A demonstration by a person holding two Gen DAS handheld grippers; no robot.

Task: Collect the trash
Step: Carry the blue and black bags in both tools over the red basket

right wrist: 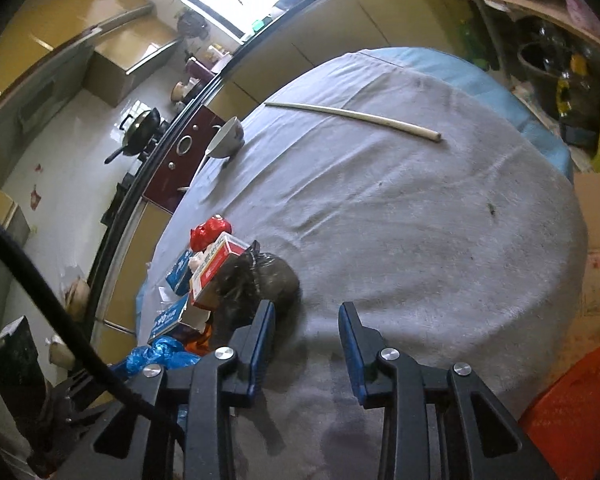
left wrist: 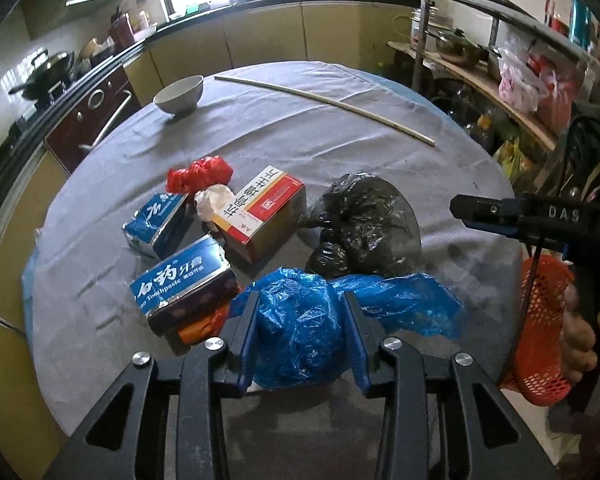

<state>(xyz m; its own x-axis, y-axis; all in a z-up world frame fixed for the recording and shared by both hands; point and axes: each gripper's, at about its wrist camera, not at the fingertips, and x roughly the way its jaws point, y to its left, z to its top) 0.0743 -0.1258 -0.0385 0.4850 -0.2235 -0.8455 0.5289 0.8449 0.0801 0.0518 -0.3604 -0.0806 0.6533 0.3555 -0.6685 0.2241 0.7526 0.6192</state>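
Gripping the crumpled blue plastic bag at the near edge of the bench, with the left gripper clamped on both sides of it. Judged as an early stage of the collecting: most of the trash not yet gathered. Lying in a loose heap on the grey cloth: two blue toothpaste boxes, a red-and-white carton, a red plastic wad, a white paper wad, and a black plastic bag just beside the carton. Right gripper with fingers apart and nothing between them, hovering over bare cloth near the black bag. Orange mesh basket hanging beyond the right edge of the bench, probably the place for the trash; contents not visible.

Farther back on the bench, well apart from the heap: a white bowl and a long pale stick. Around it a kitchen: yellow cabinets, a dark counter with a wok on the stove, a bright window, and cluttered shelves with pots and bags on the right.
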